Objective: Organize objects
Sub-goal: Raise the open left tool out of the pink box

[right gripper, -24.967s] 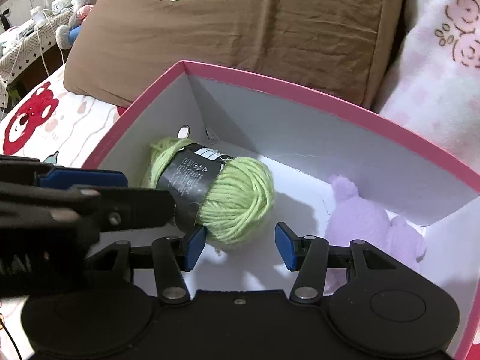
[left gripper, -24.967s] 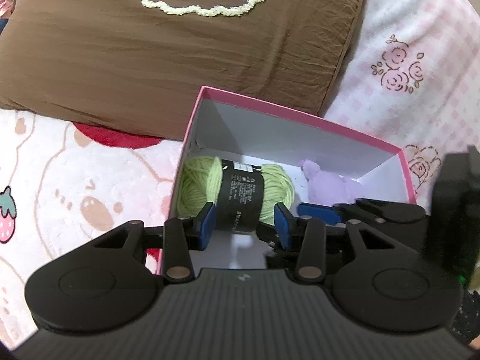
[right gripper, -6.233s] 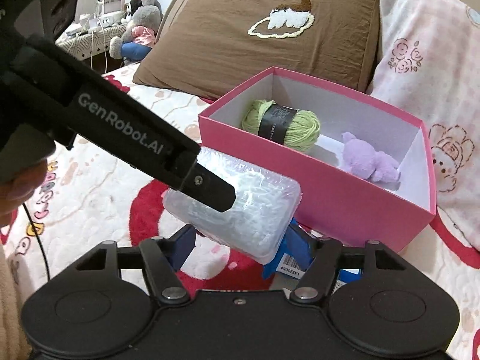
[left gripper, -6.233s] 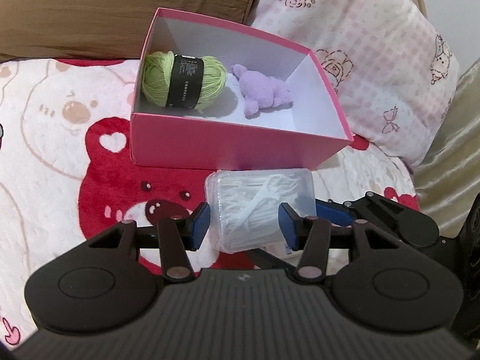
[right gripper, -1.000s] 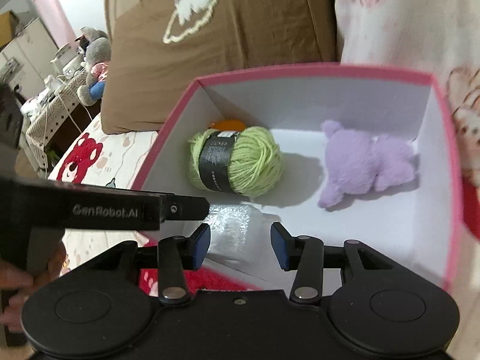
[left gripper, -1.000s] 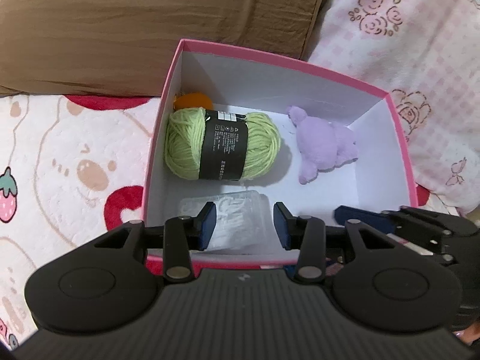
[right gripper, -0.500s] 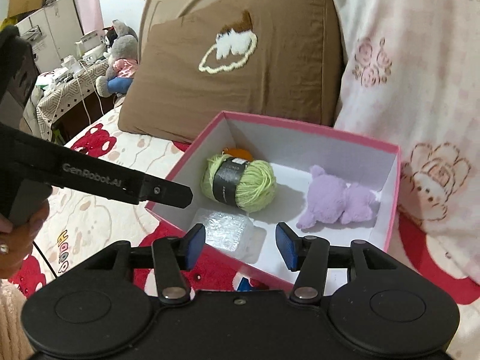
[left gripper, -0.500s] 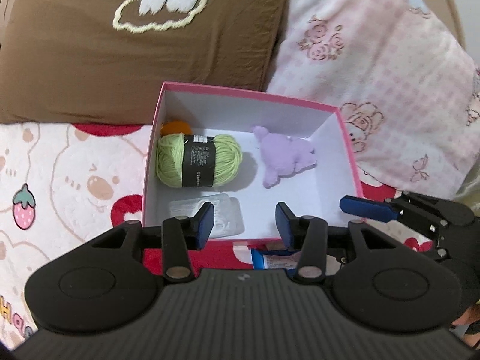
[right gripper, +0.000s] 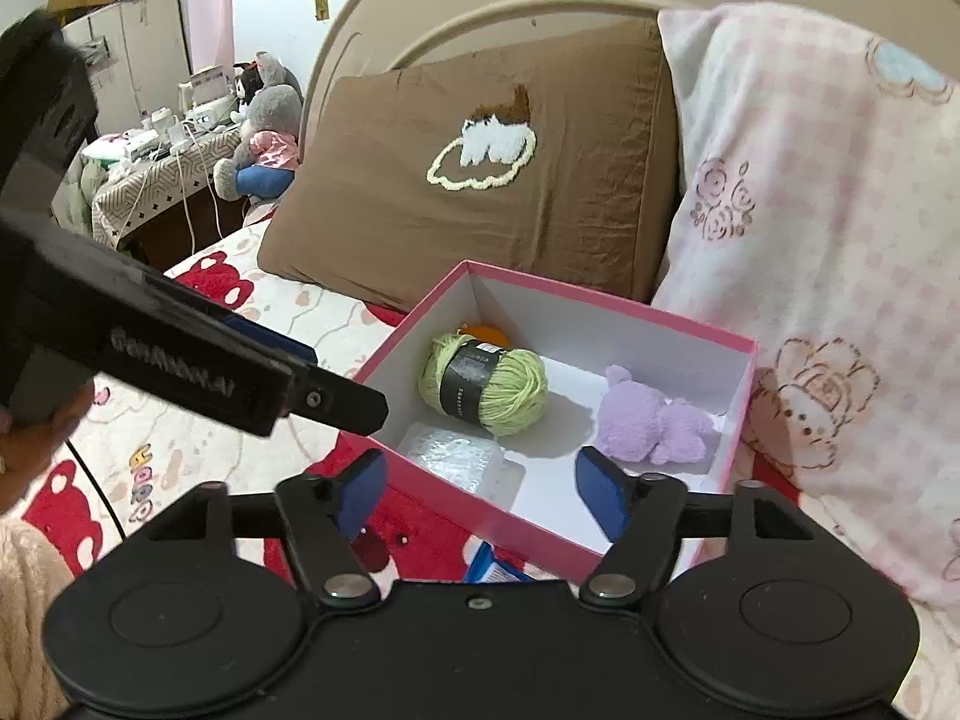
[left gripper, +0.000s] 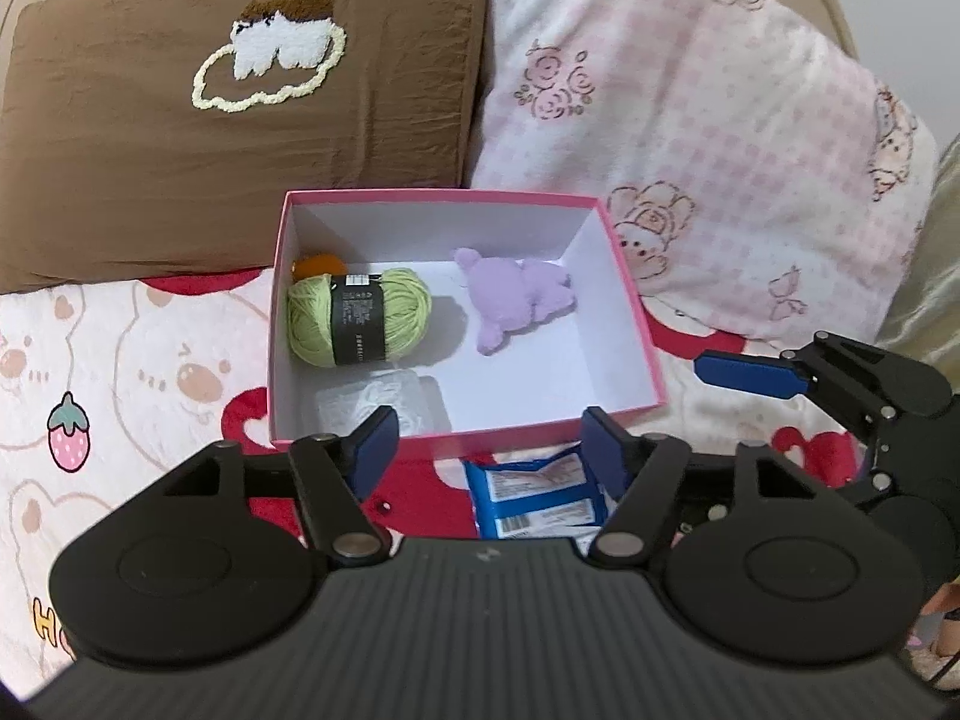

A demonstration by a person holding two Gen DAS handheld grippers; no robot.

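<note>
Since the frame half a second before, we had pulled both grippers back and up from the pink box [left gripper: 462, 435], so more of the brown pillow [left gripper: 240, 120] and the pink checked pillow [left gripper: 690, 150] came into view, and we had spread both sets of jaws wider.

Going from left to right in the left wrist view, we saw the bear-print blanket [left gripper: 120, 360] and then the box resting on it. Inside the box, at its left end, an orange object [left gripper: 318, 264] peeked out behind the green yarn ball [left gripper: 360, 317]. The clear plastic case [left gripper: 384, 405] lay in the near-left corner, just in front of the yarn. The purple plush toy [left gripper: 519, 300] lay further right, apart from both.

Our left gripper [left gripper: 489, 450] hung above the near wall of the box, jaws spread and holding nothing. A blue packet [left gripper: 534, 495] lay on the blanket just outside that wall, between the fingers as seen from the camera.

Furthest right was our right gripper [right gripper: 483, 489], also with jaws spread and empty, hovering near the box's front. One of its blue fingers [left gripper: 750, 375] reached into the left wrist view beside the box's right wall.
</note>
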